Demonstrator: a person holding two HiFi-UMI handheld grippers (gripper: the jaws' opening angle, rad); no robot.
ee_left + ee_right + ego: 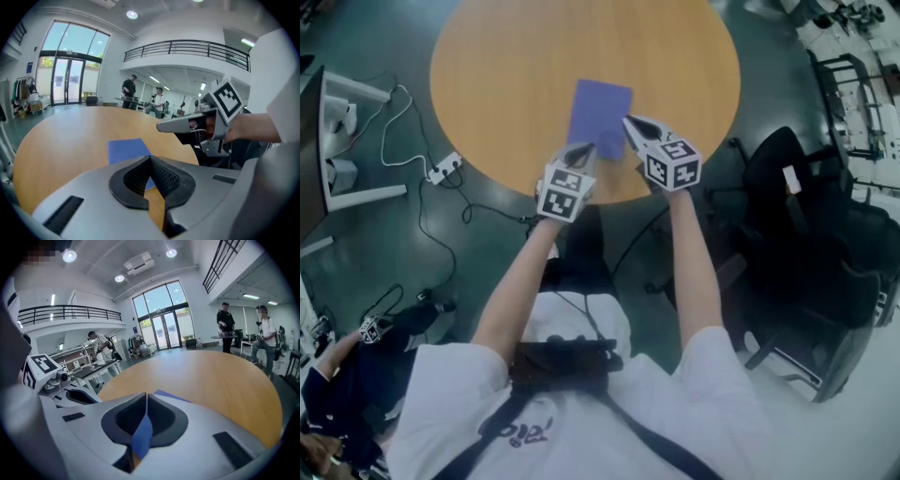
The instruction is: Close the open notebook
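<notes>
Lying flat on the counter (506, 75), the blue notebook (600, 117) shows only its cover, so I think the closing is done. The left tongs (581, 153) are pressed together with nothing in them, just by the notebook's near corner. The right tongs (632, 125) are pressed together too, over its right edge. Next, both should just lift away without bumping the notebook.

The blue notebook (600, 117) is being kept closed, lying flat on the round wooden worktop (506, 66), near its edge.
</notes>
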